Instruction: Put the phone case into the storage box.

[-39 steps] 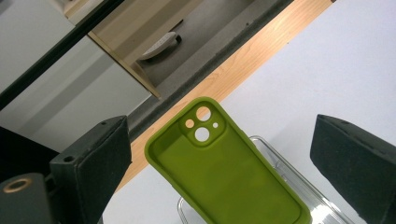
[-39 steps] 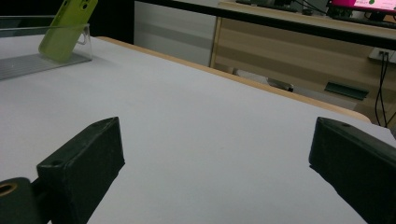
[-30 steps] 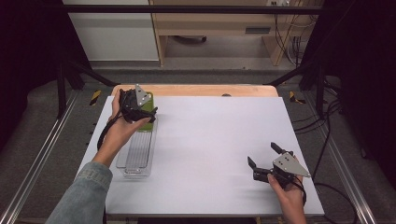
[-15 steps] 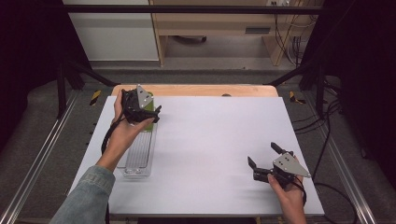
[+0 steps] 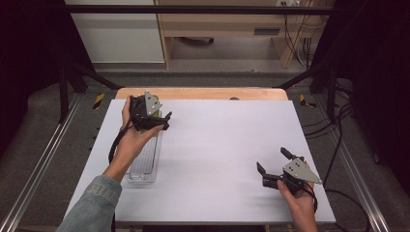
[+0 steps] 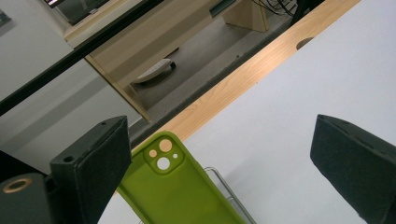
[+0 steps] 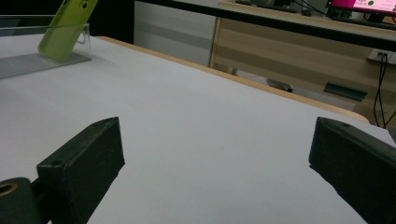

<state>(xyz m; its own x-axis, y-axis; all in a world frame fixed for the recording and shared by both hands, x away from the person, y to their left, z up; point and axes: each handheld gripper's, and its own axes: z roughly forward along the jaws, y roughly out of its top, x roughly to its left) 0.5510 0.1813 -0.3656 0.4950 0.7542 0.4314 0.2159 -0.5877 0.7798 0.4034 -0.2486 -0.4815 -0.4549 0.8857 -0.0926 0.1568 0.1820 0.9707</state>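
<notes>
A lime-green phone case (image 6: pixel 187 196) with camera cut-outs leans upright at the far end of a clear plastic tray (image 5: pixel 144 164) on the left of the white table (image 5: pixel 222 145). My left gripper (image 5: pixel 158 119) hovers over that end of the tray, and in the left gripper view it (image 6: pixel 219 140) stands open with the case below and between the jaws, touching neither. My right gripper (image 5: pixel 272 160) rests near the front right of the table, open and empty. From the right gripper view (image 7: pixel 215 154) the case (image 7: pixel 65 23) shows far off in the tray (image 7: pixel 32 58).
A wooden strip (image 5: pixel 203 93) with a round hole runs along the table's far edge. Beyond it stand a white cabinet (image 5: pixel 116 34) and a wooden bench (image 5: pixel 227 29). Cables (image 5: pixel 338 145) hang off the right side. Metal rails flank the table.
My left gripper has drifted a little to the right and nearer over the tray's far end. The right gripper has not moved.
</notes>
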